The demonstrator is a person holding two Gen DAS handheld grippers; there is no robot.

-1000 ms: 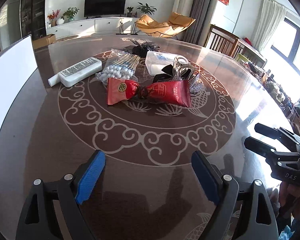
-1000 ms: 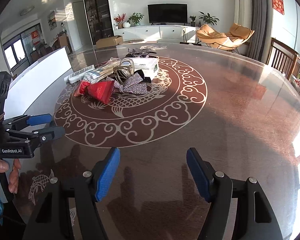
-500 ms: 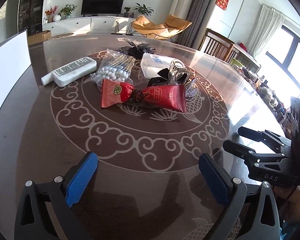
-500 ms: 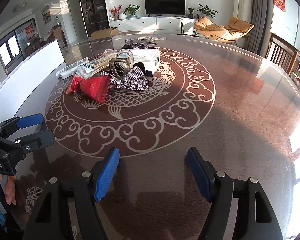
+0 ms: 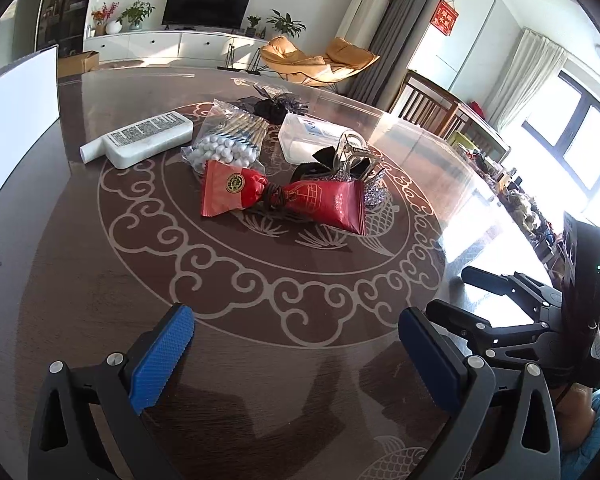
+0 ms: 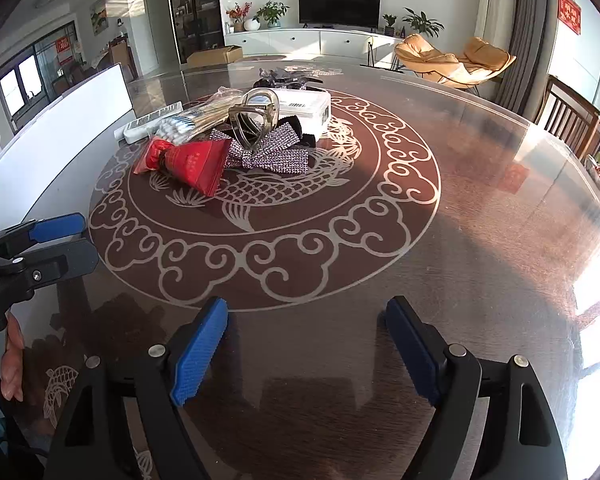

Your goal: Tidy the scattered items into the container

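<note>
The left gripper [image 5: 296, 354] is wide open. Its two blue pads [image 5: 162, 354] have been moving apart, and there is nothing between them. It hangs over the brown table [image 5: 60, 280] and touches nothing. The right gripper [image 6: 304, 350] is open too. Its jaws have just been opening more, and they hold nothing. Only bare table with a curly white pattern shows between its pads [image 6: 200, 350].

Each gripper shows in the other's view, off to the side, with a bit of the person's hand [image 6: 12, 360] holding the handle.

Farther out, in the middle of the table, the scattered things sit in a little heap. A red packet [image 5: 280, 198] tied in the middle lies nearest. Just behind it is a bag of cotton swabs [image 5: 228, 140]. A white bottle [image 5: 140, 140] lies on its side to the left of the swabs. A clear hair claw [image 6: 256, 120] stands on a sparkly bow [image 6: 276, 156]. A white plastic box [image 6: 304, 106] is behind the bow. Both grippers are well apart from the heap.

A tall white container wall [image 5: 16, 120] stands at the left edge of the table.
</note>
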